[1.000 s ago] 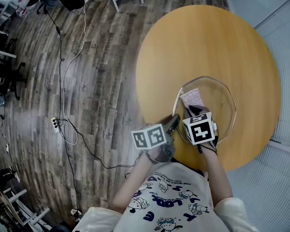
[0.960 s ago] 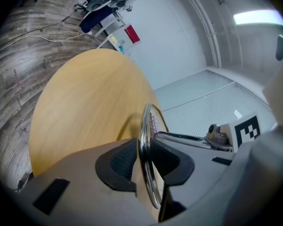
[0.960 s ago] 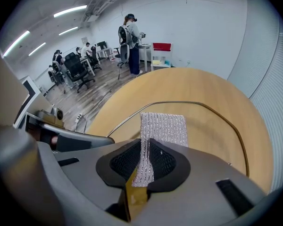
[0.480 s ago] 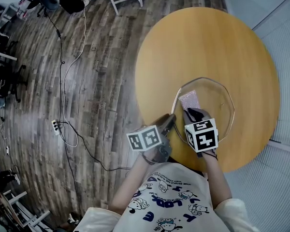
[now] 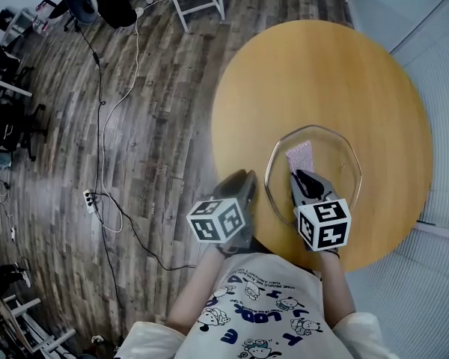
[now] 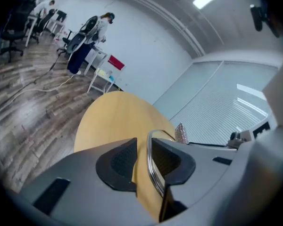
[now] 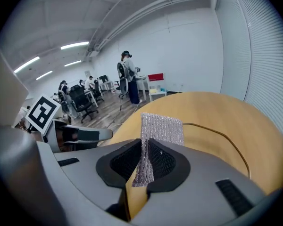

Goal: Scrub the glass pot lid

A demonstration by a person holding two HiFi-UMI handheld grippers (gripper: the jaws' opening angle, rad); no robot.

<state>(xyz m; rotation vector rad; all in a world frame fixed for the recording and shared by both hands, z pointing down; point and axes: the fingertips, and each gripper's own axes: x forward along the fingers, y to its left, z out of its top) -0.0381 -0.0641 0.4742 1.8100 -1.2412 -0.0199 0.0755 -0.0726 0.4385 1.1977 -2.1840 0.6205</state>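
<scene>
Partly hidden: glass pot lid [image 5: 331, 154], its near edge is lying under right gripper [image 5: 305, 179].
Left gripper [image 6: 142, 155]: jaws are standing slightly apart, lid's rim showing between them.
Right gripper: jaws are pinching scrub pad [image 7: 161, 126].

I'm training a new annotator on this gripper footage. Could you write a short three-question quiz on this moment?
1. Multiple choice: what is the right gripper shut on?
A. a silver scrub pad
B. a bottle brush
C. nothing
2. True or false: the glass pot lid sits in a sink.
3. Fill in the blank: between the jaws of the left gripper stands the lid's metal ____.

Key
1. A.
2. False. The lid is on the round wooden table.
3. rim. It lies against one pad, with a gap at the other.
</scene>
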